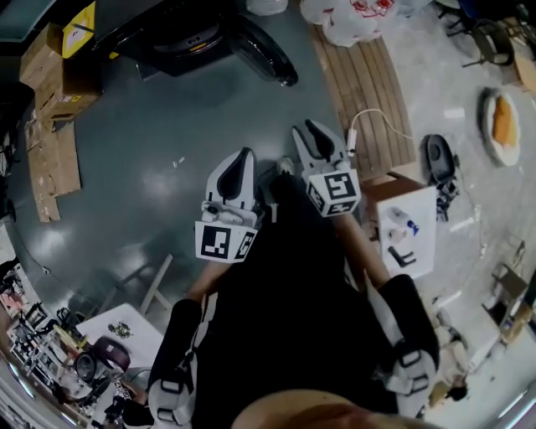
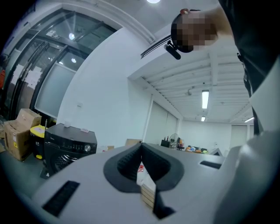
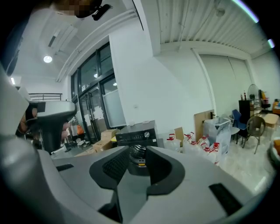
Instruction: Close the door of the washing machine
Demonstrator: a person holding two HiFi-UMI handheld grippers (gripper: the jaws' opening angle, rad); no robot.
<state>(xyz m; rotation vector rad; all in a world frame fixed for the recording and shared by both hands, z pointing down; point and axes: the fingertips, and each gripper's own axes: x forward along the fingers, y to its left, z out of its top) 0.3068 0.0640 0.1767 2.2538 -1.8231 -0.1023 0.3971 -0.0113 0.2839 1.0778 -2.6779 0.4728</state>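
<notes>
The black washing machine point(image 1: 180, 38) stands at the top of the head view, its dark round door point(image 1: 264, 50) swung out to the right. Both grippers are held in front of the person, well short of the machine. My left gripper point(image 1: 245, 155) looks shut, its tips meeting with nothing held point(image 2: 141, 145); the washing machine point(image 2: 70, 146) sits to its left. My right gripper point(image 1: 307, 132) is open and empty point(image 3: 138, 151). Between its jaws I see the washing machine point(image 3: 136, 133), still some way off.
Cardboard boxes point(image 1: 59, 67) and a yellow box point(image 1: 79, 25) stand left of the machine. A wooden pallet point(image 1: 364, 88) and white bags point(image 1: 352, 17) lie to its right. A white box point(image 1: 408, 226) sits at the person's right. Water jugs point(image 3: 205, 146) stand right of the machine.
</notes>
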